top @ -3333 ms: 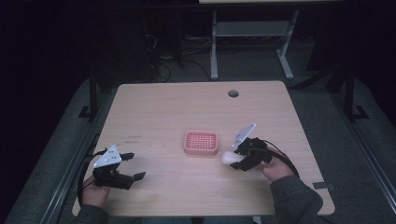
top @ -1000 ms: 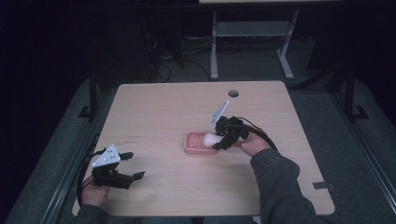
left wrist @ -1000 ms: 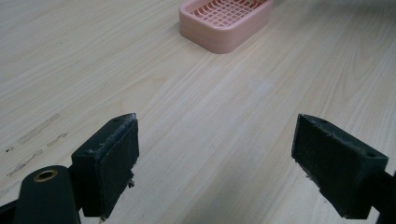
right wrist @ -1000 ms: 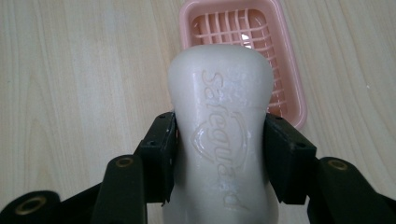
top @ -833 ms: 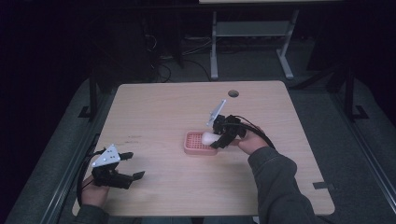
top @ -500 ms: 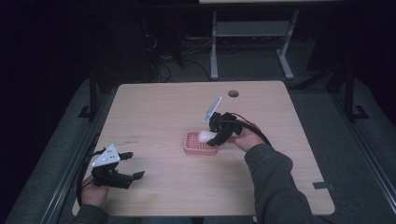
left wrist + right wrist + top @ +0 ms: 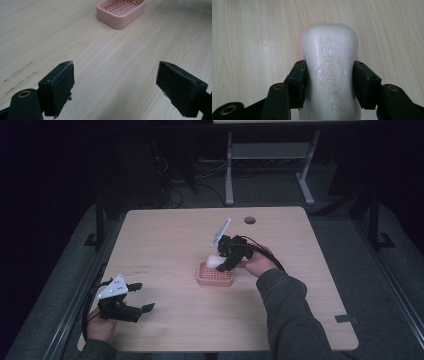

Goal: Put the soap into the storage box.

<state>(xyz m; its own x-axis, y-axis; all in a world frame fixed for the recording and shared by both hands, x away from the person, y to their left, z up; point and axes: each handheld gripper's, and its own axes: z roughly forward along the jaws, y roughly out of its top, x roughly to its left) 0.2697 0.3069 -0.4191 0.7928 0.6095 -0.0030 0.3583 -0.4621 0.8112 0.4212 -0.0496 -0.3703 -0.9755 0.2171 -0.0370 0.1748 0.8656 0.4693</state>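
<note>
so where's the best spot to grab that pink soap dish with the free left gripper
Across its two long side walls, coming straight down from above. The pink soap dish is low, rectangular and flat on the table; the left gripper is open and empty.

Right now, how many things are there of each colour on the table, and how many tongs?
White soap bars: 1, the soap bar held in the right tongs.
Pink soap dishes: 1, the soap dish on the table.
Black tongs: 2, counting the open left tongs.
Total: 4
</note>
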